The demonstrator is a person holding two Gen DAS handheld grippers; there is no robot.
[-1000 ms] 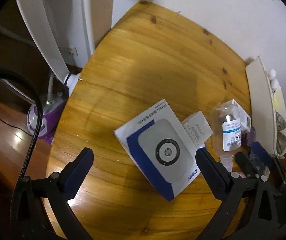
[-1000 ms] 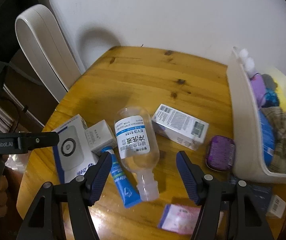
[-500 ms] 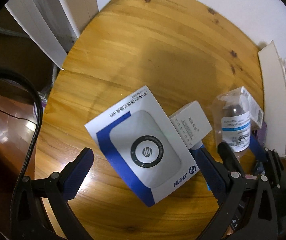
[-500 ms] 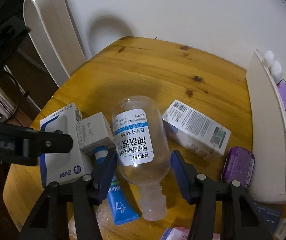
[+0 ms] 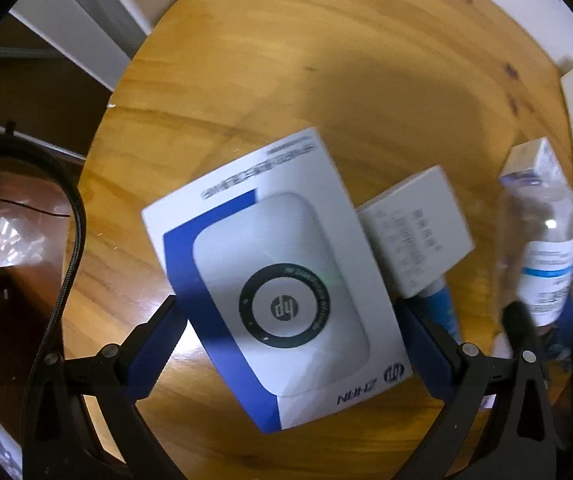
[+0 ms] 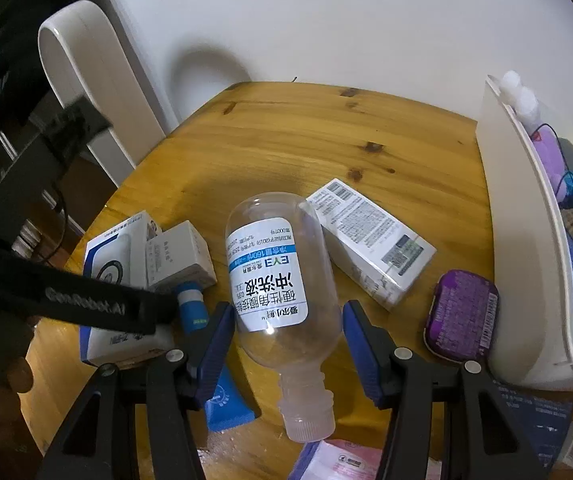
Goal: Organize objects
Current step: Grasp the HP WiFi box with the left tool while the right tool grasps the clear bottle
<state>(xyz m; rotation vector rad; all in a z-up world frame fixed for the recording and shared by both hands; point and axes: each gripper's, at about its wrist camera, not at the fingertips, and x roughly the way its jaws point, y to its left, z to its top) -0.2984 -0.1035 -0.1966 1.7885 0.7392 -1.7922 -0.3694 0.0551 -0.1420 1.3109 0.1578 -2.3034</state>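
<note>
Right claw spread wide, straddling saline rinse bottle lying on desk; not gripping. Left claw wide around HP box, contact unclear. Beyond: cartons loose, bin part-filled; most sorting remains.

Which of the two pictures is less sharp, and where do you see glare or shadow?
Left wrist view: motion blur, strongest on the clear bottle and small white box; a broad shadow darkens the wooden table. Right wrist view: sharp, the bottle label readable; fisheye bends the white bin; a soft shadow falls on the wall.
</note>
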